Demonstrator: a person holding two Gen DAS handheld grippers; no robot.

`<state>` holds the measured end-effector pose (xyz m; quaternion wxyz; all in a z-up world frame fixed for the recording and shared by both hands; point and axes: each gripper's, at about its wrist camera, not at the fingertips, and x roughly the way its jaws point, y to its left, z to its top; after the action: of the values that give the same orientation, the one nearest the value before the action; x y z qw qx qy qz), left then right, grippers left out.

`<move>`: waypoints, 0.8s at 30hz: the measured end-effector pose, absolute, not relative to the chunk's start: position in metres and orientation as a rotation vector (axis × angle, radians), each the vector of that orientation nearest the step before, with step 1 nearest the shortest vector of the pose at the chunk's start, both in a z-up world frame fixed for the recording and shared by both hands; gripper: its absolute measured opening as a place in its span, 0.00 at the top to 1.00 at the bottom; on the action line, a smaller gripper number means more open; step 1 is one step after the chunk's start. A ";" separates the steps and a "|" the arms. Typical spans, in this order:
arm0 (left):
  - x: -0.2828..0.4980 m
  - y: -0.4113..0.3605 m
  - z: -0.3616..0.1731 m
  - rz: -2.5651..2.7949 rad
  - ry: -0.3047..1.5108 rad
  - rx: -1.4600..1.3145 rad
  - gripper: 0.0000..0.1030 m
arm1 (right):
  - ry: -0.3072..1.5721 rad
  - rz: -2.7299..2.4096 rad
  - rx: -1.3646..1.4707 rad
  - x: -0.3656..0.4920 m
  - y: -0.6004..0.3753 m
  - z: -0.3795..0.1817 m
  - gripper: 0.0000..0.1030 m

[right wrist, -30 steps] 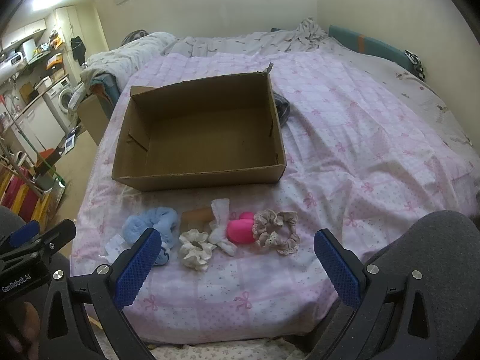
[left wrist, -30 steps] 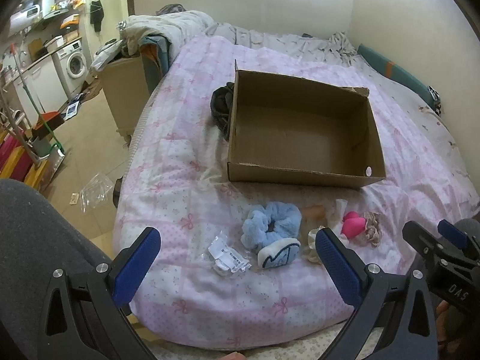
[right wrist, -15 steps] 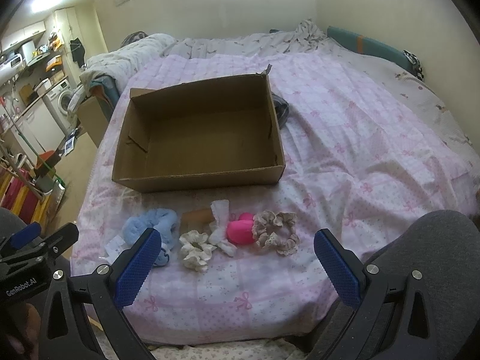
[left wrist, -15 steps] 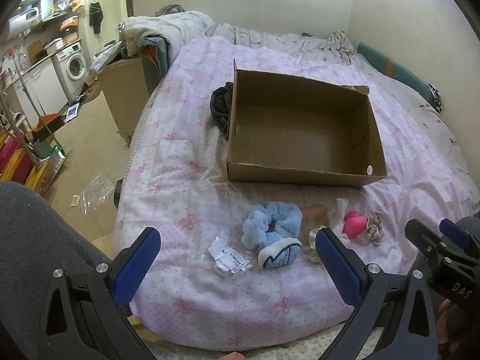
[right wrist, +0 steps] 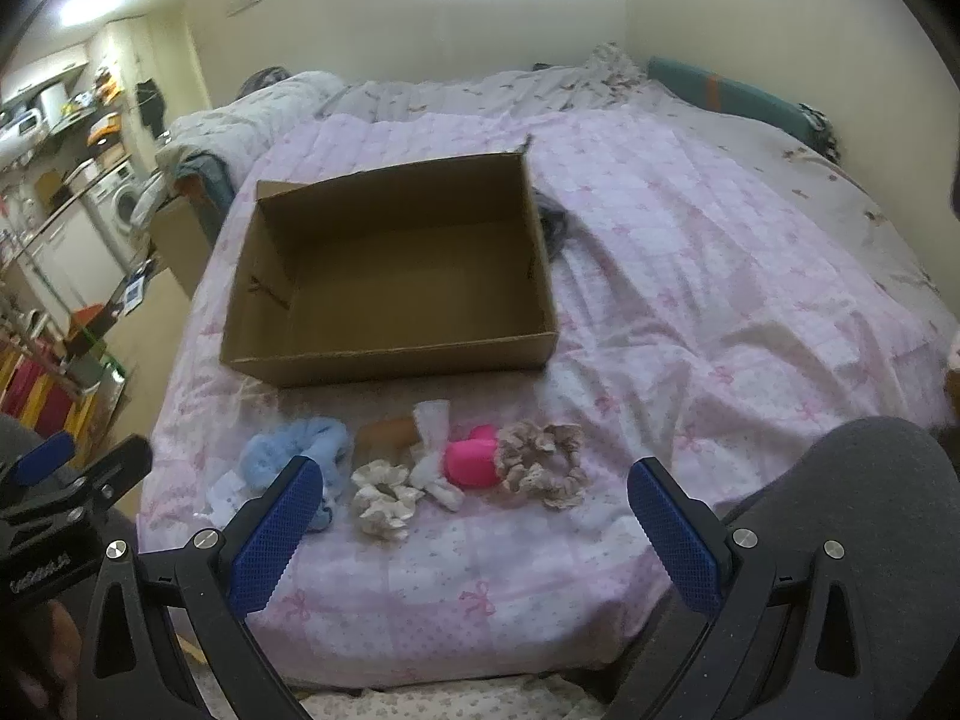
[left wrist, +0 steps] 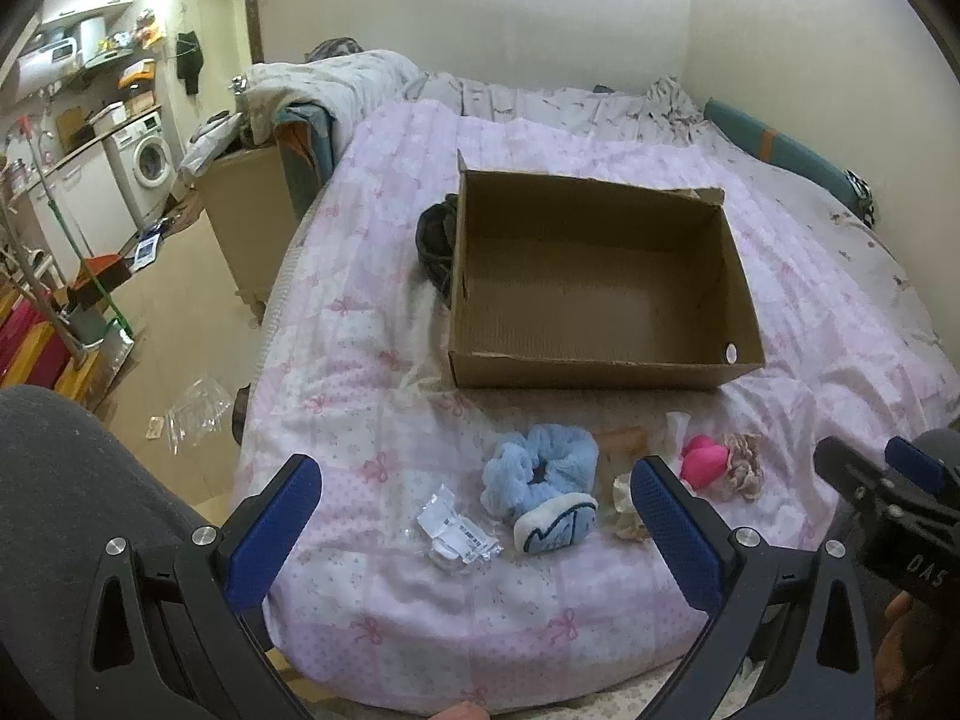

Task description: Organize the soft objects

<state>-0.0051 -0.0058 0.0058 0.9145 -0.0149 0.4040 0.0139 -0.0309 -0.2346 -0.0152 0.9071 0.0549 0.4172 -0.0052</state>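
Stock, near edge of bed [right wrist: 690,276] before empty box [right wrist: 384,276]: scrunchies, blue [left wrist: 540,468], cream [right wrist: 384,495], beige [right wrist: 543,462], light, limp, squashy, which I judge best pinched across one ruffled band; both grippers, left [left wrist: 474,507] and right [right wrist: 474,504], gape apart, holding nothing.

Three scrunchies [right wrist: 295,456], one box [right wrist: 390,354], one sponge [right wrist: 471,463].

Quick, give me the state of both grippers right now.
Left gripper: open, holding nothing, above the bed's near edge.
Right gripper: open, holding nothing, above the bed's near edge.
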 end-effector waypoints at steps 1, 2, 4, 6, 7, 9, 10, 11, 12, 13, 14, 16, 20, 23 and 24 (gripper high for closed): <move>-0.006 -0.005 0.006 0.027 0.831 -0.036 0.00 | 0.851 -0.015 0.122 -0.031 -0.236 -0.014 0.00; -0.006 -0.005 0.005 0.025 0.832 -0.038 0.00 | 0.842 -0.013 0.135 -0.031 -0.238 -0.013 0.00; -0.004 -0.006 0.003 0.023 0.847 -0.035 0.00 | 0.831 -0.016 0.159 -0.031 -0.241 -0.013 0.00; -0.002 -0.007 0.002 0.021 0.852 -0.039 0.00 | 0.836 -0.016 0.162 -0.030 -0.242 -0.012 0.00; -0.002 -0.008 0.001 0.022 0.853 -0.038 0.00 | 0.835 -0.014 0.164 -0.030 -0.243 -0.012 0.00; -0.002 -0.007 0.001 0.020 0.852 -0.039 0.00 | 0.835 -0.012 0.164 -0.030 -0.243 -0.012 0.00; -0.002 -0.007 0.001 0.019 0.850 -0.042 0.00 | 0.834 -0.011 0.163 -0.030 -0.243 -0.012 0.00; -0.002 -0.006 0.001 0.020 0.848 -0.045 0.00 | 0.833 -0.011 0.162 -0.030 -0.243 -0.012 0.00; -0.002 -0.006 0.000 0.023 0.848 -0.049 0.00 | 0.833 -0.012 0.163 -0.030 -0.243 -0.012 0.00; -0.001 -0.005 0.000 0.024 0.849 -0.053 0.00 | 0.833 -0.012 0.164 -0.030 -0.243 -0.012 0.00; -0.001 -0.004 -0.001 0.025 0.851 -0.057 0.00 | 0.834 -0.012 0.164 -0.030 -0.243 -0.012 0.00; 0.000 -0.002 -0.002 0.029 0.856 -0.062 0.00 | 0.834 -0.012 0.163 -0.030 -0.242 -0.012 0.00; 0.000 -0.003 -0.003 0.030 0.860 -0.062 0.00 | 0.840 -0.010 0.158 -0.029 -0.241 -0.013 0.00; 0.000 -0.006 -0.004 0.039 0.862 -0.041 0.00 | 0.841 -0.009 0.155 -0.029 -0.240 -0.013 0.00; 0.000 -0.007 -0.004 0.042 0.863 -0.035 0.00 | 0.841 -0.009 0.155 -0.029 -0.240 -0.013 0.00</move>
<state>-0.0002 -0.0068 -0.0037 0.9081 -0.0167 0.4180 0.0203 -0.0292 -0.2403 -0.0126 0.9100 0.0754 0.4077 -0.0043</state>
